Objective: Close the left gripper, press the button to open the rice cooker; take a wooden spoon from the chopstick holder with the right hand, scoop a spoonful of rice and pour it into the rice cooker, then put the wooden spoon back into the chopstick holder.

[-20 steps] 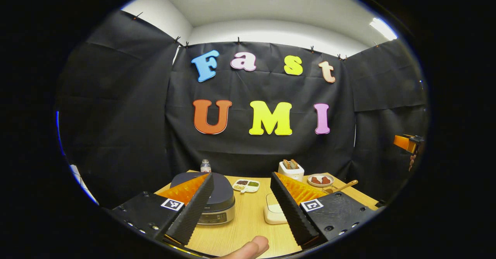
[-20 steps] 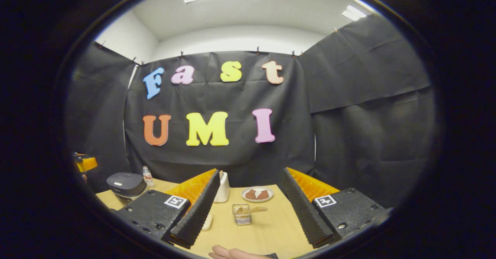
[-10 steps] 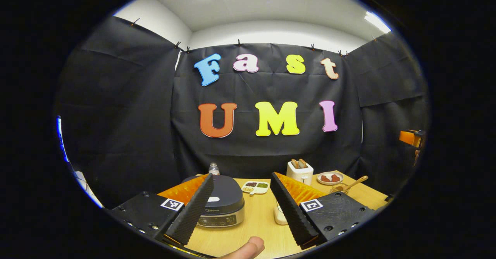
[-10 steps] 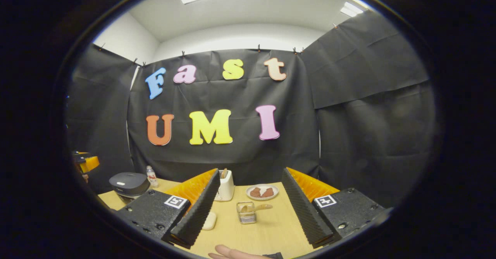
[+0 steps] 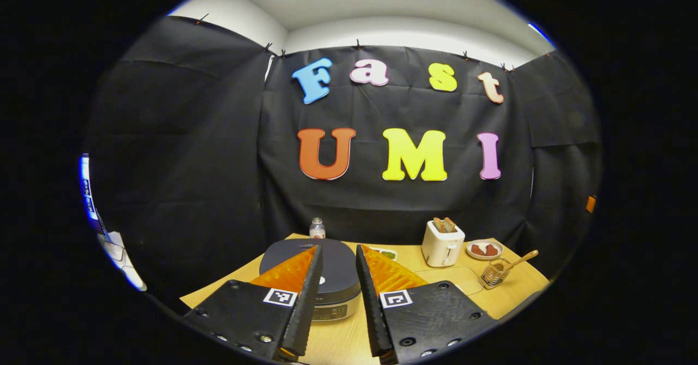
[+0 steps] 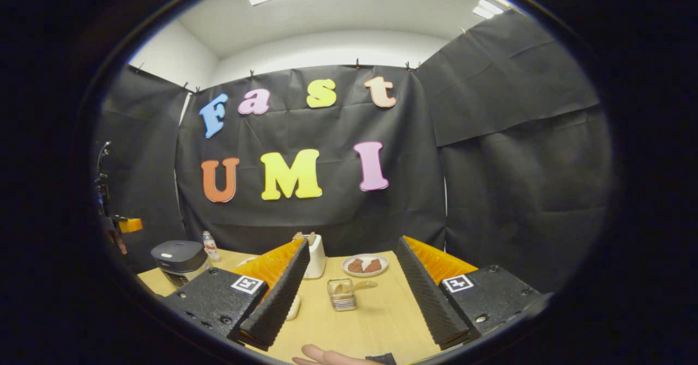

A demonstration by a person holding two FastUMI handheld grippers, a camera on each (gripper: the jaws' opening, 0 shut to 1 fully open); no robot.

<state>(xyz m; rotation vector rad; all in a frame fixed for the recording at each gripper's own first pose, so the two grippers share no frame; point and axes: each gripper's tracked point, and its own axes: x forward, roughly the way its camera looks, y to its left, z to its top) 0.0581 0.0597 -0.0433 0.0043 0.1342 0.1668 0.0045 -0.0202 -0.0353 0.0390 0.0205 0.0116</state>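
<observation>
Left gripper view: the left gripper (image 5: 337, 250) has its fingers close together with a small gap, holding nothing. It sits in front of the rice cooker (image 5: 327, 269), whose lid is down. The spoon (image 5: 518, 259) leans in the holder (image 5: 492, 275) far right on the bench (image 5: 436, 288).

Right gripper view: the right gripper (image 6: 353, 245) is wide and holds nothing. The holder (image 6: 341, 295) with the spoon (image 6: 357, 286) stands between its fingers, farther off. The rice cooker (image 6: 179, 256) is far left.

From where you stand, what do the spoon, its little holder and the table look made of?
Spoon: pale matte wood, probably, by its tan colour. Holder: metal wire, judging by the thin shiny bars. Table: light wood or a wood-look laminate, with faint grain lines; which, I cannot tell.
</observation>
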